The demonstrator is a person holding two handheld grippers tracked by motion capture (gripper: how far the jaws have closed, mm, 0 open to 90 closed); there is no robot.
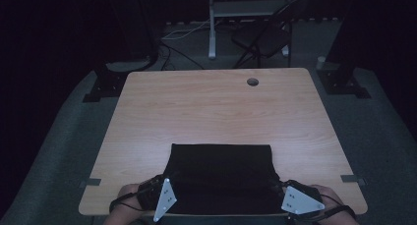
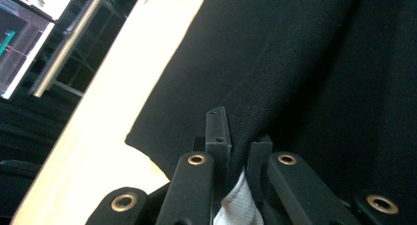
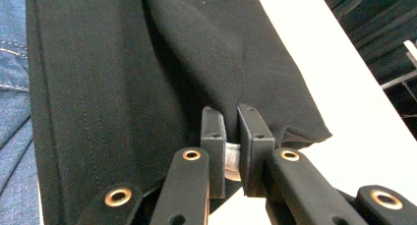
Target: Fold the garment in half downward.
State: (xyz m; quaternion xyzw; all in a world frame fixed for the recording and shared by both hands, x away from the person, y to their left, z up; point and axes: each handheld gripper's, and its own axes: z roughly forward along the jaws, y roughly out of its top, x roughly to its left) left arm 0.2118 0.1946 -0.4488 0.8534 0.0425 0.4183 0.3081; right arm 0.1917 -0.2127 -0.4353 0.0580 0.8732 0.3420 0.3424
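No text, label, brand or number can be read anywhere. The lit screen [image 2: 22, 36] up and to the left of the left gripper's jaws (seen at a slant) shows only coloured lines, nothing legible.

A dim lab or recording studio: black curtains all round, a bare wooden bench [image 1: 216, 112] on grey carpet, a folding chair [image 1: 263, 38], loose cables [image 1: 182, 33], a lit monitor [image 2: 22, 38].

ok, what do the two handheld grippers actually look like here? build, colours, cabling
Both are black. The left gripper and right gripper each have two flat black jaws on black link arms with brass-coloured rivets, screw holes near the jaw tips and something white between the jaws at their base. From above, each carries a grey three-cornered plate with small dots, and thin black cables trail from them.
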